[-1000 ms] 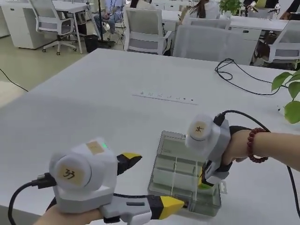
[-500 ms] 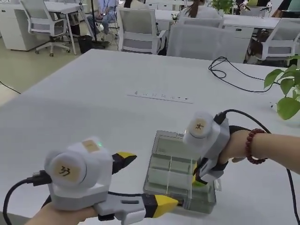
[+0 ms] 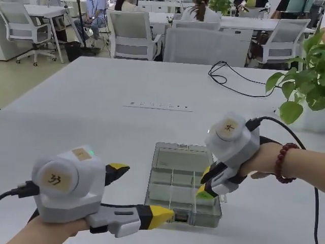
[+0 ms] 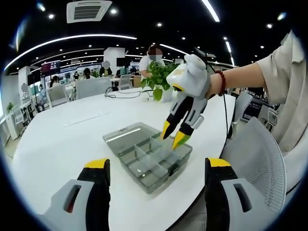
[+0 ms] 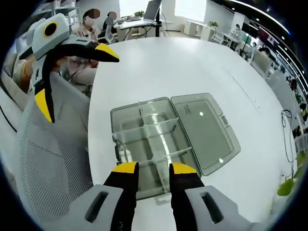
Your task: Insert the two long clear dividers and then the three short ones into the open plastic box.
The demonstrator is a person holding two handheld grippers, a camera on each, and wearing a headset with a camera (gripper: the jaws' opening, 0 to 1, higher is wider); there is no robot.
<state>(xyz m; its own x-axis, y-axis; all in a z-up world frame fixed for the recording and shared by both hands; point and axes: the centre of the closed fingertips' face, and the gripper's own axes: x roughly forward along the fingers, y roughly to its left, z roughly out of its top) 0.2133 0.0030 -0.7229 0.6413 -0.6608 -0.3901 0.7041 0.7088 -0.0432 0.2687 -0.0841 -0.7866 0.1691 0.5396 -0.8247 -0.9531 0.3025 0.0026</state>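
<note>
The clear plastic box lies open on the white table, with its lid flat behind it. Clear dividers stand crosswise inside, splitting the box into several cells. My right gripper hovers over the box's near right part. Its jaws stand a little apart, and I see nothing held between them. My left gripper is left of the box near the table's front edge, open wide and empty. The left gripper view looks across the box at the right gripper.
A black cable loops at the far right of the table beside a green plant. A flush socket strip sits mid-table. Office chairs stand beyond the far edge. A mesh chair is close to the near edge.
The head camera has swung right, so everything slides left in view. The right gripper stays over the box's near right part, seemingly slightly higher. The left gripper stays open beside the box.
</note>
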